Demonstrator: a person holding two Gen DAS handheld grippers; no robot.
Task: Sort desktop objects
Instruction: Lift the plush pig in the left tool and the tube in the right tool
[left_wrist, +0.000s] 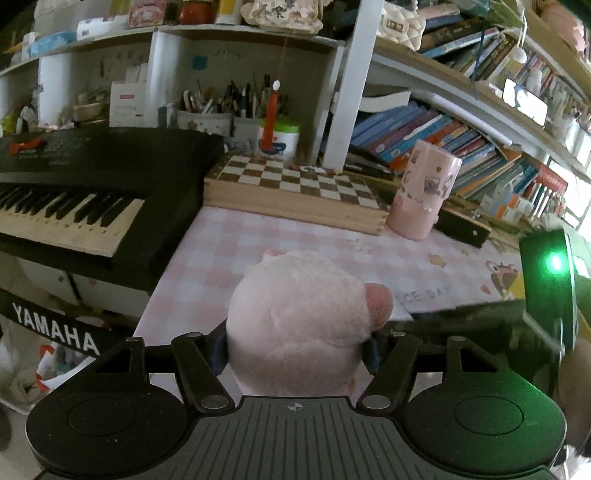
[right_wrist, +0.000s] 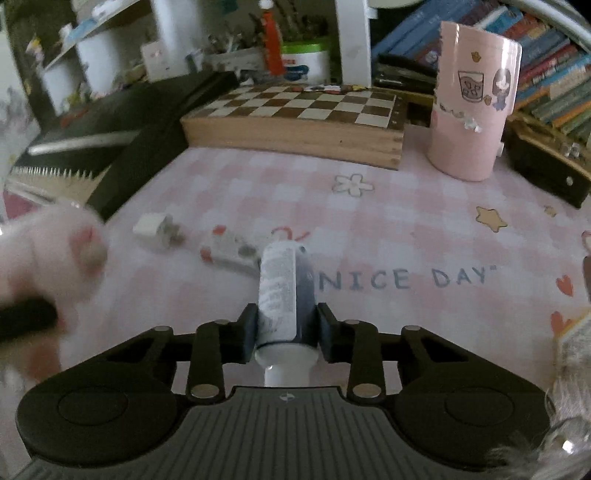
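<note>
My left gripper (left_wrist: 297, 349) is shut on a pink plush pig (left_wrist: 299, 314) and holds it above the pink checked desk mat (left_wrist: 229, 236). The pig shows blurred at the left edge of the right wrist view (right_wrist: 55, 254). My right gripper (right_wrist: 284, 332) is shut on a white and dark tube (right_wrist: 282, 291), cap toward the camera, held over the mat (right_wrist: 406, 221). A white plug adapter (right_wrist: 155, 230) and a small white and red object (right_wrist: 229, 251) lie on the mat ahead of the tube.
A pink cylindrical holder (left_wrist: 423, 192) (right_wrist: 472, 103) stands at the back right beside a wooden chessboard box (left_wrist: 295, 192) (right_wrist: 295, 118). A black Yamaha keyboard (left_wrist: 85, 199) fills the left. Bookshelves and pen pots stand behind. A dark box (right_wrist: 546, 170) lies far right.
</note>
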